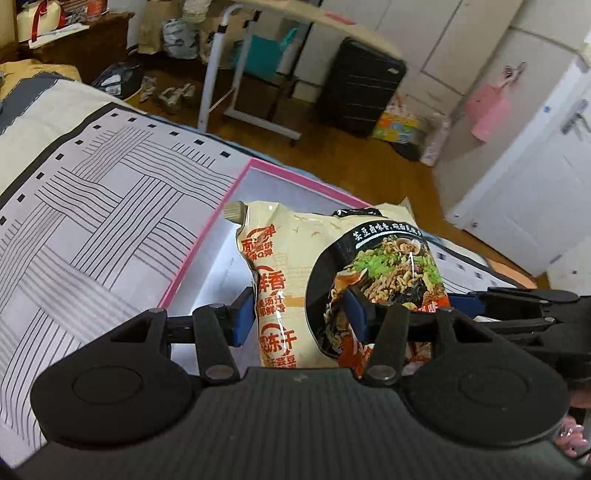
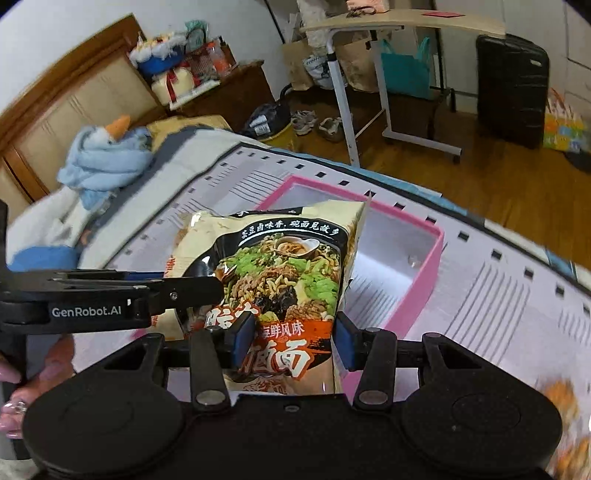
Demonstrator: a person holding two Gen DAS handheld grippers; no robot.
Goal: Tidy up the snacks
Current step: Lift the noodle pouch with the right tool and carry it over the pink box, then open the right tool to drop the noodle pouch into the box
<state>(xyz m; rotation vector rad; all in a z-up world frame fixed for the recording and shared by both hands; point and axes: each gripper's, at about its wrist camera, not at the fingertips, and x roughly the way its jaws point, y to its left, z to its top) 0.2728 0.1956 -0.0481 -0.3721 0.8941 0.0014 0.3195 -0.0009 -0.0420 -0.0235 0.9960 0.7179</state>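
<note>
Noodle packet (image 1: pixel 332 280): a cream and black bag of instant noodles, printed with a bowl of noodles, greens and clams, is hanging above the near end of the pink box, held up by both tools at once.
Pink box (image 2: pixel 424 280): an open, pink-rimmed box with a pale inside is sitting on the bedspread; in the right wrist view the packet is covering its near left part, while the far right part is showing bare.
Left gripper (image 1: pixel 301 314): its blue pads are pressing in on the packet's left portion, one on the cream edge and one on the black bowl picture, pinching the bag between them.
Right gripper (image 2: pixel 295 341): its blue pads are squeezing the packet's lower part, over the orange band of lettering, just this side of the box.
Hand (image 2: pixel 22 398): fingers are showing at the lower left edge of the right wrist view, beside the left tool's handle.
Bedspread (image 1: pixel 110 206): white cloth with grey woven stripes is lying under the box.
Suitcase (image 2: pixel 511 88): a black case is standing on the wooden floor well beyond the box.
Side table (image 2: pixel 402 26): a white-legged table is standing on the floor beyond the box, left of the suitcase.
</note>
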